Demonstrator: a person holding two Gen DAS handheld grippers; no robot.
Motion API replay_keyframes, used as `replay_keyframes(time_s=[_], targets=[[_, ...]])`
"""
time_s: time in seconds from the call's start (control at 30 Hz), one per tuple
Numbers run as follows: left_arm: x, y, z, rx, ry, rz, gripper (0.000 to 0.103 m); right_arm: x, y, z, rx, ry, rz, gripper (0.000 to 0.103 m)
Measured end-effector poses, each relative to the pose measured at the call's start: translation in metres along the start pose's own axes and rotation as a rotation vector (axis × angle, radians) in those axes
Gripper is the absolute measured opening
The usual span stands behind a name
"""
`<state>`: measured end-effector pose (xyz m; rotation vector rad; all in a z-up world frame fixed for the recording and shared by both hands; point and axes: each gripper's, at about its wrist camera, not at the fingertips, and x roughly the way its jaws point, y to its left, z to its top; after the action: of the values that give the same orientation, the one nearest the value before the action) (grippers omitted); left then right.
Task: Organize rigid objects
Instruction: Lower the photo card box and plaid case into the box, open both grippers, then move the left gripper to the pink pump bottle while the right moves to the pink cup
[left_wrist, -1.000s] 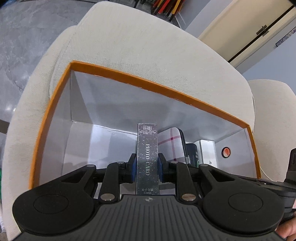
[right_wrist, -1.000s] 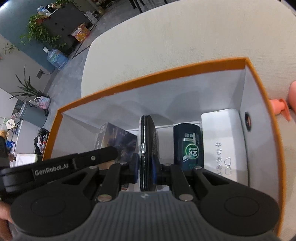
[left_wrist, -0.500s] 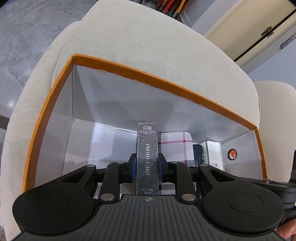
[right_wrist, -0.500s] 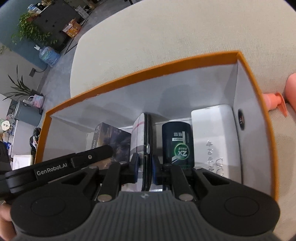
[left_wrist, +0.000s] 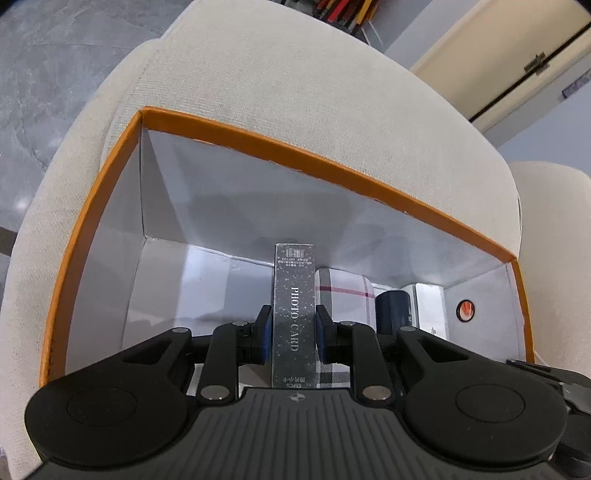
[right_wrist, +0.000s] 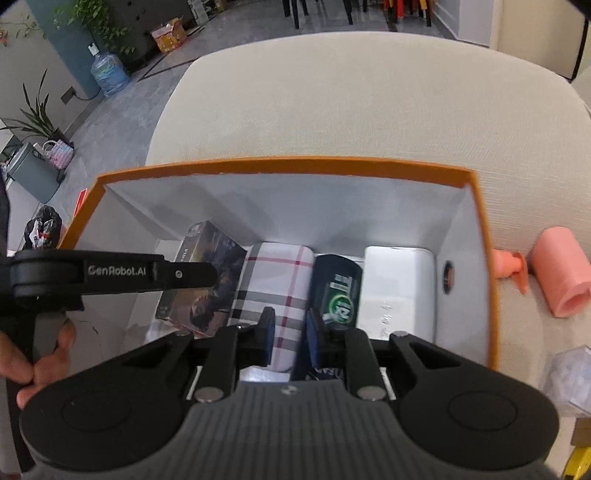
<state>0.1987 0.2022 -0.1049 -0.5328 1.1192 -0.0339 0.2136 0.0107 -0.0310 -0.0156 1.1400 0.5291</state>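
Beige upholstery of the sofa (right_wrist: 369, 103) carried the whole scene, and on its seat sat the orange-rimmed box (right_wrist: 280, 165) with white inner walls. Inside, along the right wall, lay a white case (right_wrist: 399, 288), with a dark can (right_wrist: 336, 291) just beside it. Next in the row came the plaid case (right_wrist: 277, 280), now lying flat on the box floor; half a second earlier it had stood on edge, clamped in the right gripper (right_wrist: 289, 328). That gripper had since let go: its jaws stood apart above the plaid case, holding nothing, and the view had pulled back a little from the box. By that reading, the plaid case was placed, touching the can on one side and near the dark picture box (right_wrist: 207, 273) on the other.

The left gripper (left_wrist: 293, 332) was clamped on the photo card box (left_wrist: 294, 306), which it held upright within the orange-rimmed box, just left of the plaid case (left_wrist: 341, 295). Its position had hardly altered over the last second. The open floor to its left looked the likely spot for it, so that release seemed the step remaining. Outside, a pink roller (right_wrist: 557, 273) lay on the sofa, unsorted.
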Motion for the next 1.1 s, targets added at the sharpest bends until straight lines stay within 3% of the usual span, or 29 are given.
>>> replay_keyframes(time_s=[0.1, 0.17, 0.23, 0.4, 0.53, 0.63, 0.73, 0.8, 0.93, 1.1], targets=[[-0.005, -0.007, 0.001, 0.041, -0.022, 0.056, 0.032, -0.004, -0.002, -0.005, 0.008, -0.006, 0.010, 0.018], [-0.008, -0.013, 0.000, 0.092, -0.028, 0.106, 0.043, -0.004, 0.001, -0.006, 0.007, -0.008, 0.016, 0.018], [-0.008, -0.017, -0.001, 0.141, -0.013, 0.150, 0.043, -0.004, 0.000, -0.009, 0.001, -0.008, 0.014, 0.018], [-0.002, -0.025, -0.004, 0.240, 0.043, 0.188, 0.044, -0.009, -0.003, -0.015, 0.007, -0.001, 0.023, 0.018], [-0.002, -0.033, -0.008, 0.335, 0.070, 0.217, 0.058, -0.009, -0.004, -0.015, -0.012, 0.006, 0.026, 0.018], [0.001, -0.040, -0.010, 0.409, 0.106, 0.233, 0.062, -0.010, -0.005, -0.016, -0.024, 0.010, 0.026, 0.018], [0.008, -0.038, -0.010, 0.436, 0.132, 0.259, 0.061, -0.009, -0.004, -0.015, -0.025, 0.009, 0.025, 0.018], [0.010, -0.036, -0.006, 0.421, 0.133, 0.229, 0.060, -0.009, -0.004, -0.016, -0.025, 0.008, 0.029, 0.018], [0.014, -0.036, 0.004, 0.409, 0.129, 0.200, 0.044, -0.009, -0.003, -0.018, -0.031, 0.010, 0.026, 0.019], [0.015, -0.034, 0.009, 0.385, 0.118, 0.197, 0.040, -0.009, -0.005, -0.018, -0.030, 0.012, 0.015, 0.019]])
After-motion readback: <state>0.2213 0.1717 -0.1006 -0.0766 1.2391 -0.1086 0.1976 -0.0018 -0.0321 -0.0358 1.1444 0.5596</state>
